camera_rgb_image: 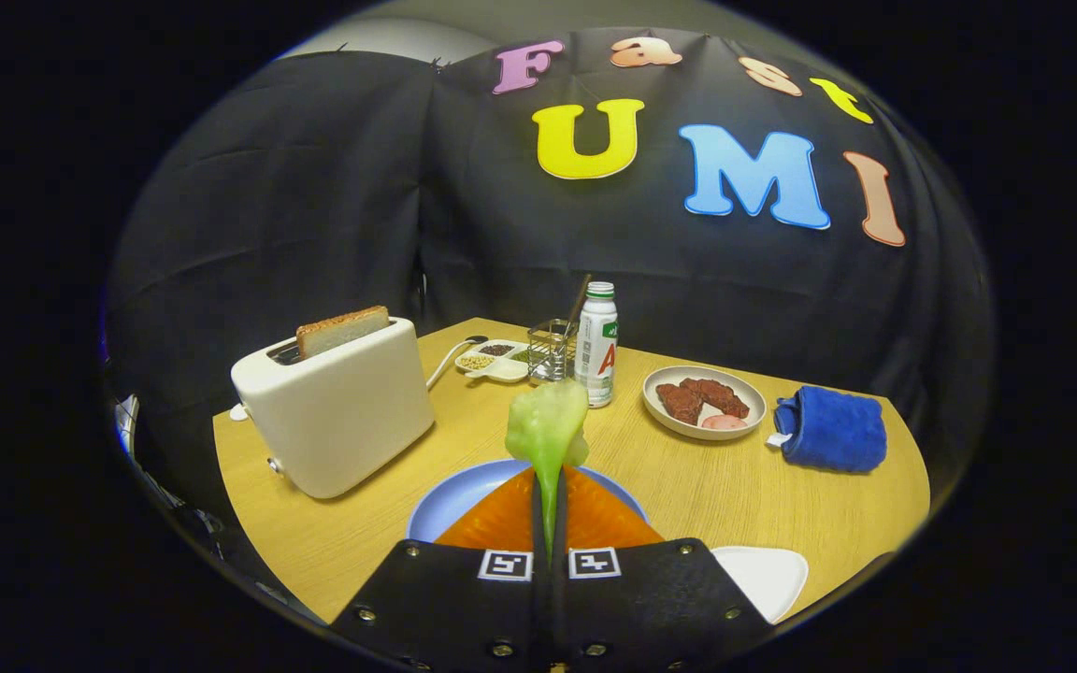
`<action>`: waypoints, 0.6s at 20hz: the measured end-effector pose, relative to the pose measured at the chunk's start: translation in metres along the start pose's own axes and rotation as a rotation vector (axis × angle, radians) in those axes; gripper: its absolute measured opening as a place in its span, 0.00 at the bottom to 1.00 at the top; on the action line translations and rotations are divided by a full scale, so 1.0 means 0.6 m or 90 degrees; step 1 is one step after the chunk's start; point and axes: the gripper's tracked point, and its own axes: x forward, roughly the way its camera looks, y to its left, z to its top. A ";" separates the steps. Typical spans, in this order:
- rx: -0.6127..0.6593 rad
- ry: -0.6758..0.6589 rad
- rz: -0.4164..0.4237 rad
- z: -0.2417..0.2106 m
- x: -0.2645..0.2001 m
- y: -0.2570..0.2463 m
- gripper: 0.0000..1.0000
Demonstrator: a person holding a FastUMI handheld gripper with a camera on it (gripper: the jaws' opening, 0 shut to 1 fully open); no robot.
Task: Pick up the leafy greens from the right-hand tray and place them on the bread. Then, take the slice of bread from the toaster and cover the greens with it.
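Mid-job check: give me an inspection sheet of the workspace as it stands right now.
Surface: wooden table, flat.
Job's things: leafy greens pinched in the tool, above blue plate; bread slice upright in white toaster.
Clutter: bottle, wire caddy, divided dish, plate of meat, blue towel, white tray.
Tool: tool shut on the greens' stem.
Cables: white toaster cord.
Surroundings: black cloth wall.

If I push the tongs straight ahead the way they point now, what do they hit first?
Likely the white bottle or the wire caddy beside it, though depth is hard to judge. The tongs, shut on the leafy greens, hang above the blue plate; only bare table lies before those two.
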 end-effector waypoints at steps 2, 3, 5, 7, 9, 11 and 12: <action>0.001 0.010 0.003 -0.010 0.019 0.015 0.00; 0.008 0.019 0.006 -0.019 0.030 0.022 0.00; 0.022 0.038 0.008 -0.036 0.048 0.032 0.00; 0.029 0.049 0.005 -0.045 0.062 0.034 0.00; 0.036 0.056 0.001 -0.051 0.071 0.033 0.00; 0.043 0.063 -0.001 -0.056 0.075 0.034 0.00; 0.046 0.066 -0.001 -0.058 0.076 0.035 0.00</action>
